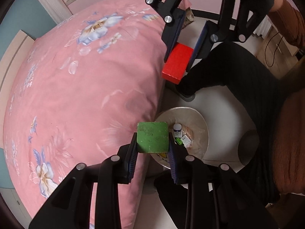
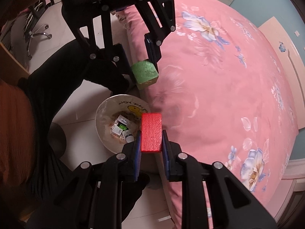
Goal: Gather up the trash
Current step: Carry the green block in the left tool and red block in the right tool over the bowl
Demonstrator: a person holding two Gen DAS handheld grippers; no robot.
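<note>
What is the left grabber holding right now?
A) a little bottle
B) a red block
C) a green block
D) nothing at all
C. In the left wrist view, the left gripper is shut on the green block, squeezed between its two fingers above the trash bin; the red block sits in the right gripper instead.

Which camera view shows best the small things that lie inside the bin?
The right wrist view: the bin opens toward it, so the small packets and bottle lie uncovered. In the left wrist view the green block and left gripper hide part of the bin.
</note>
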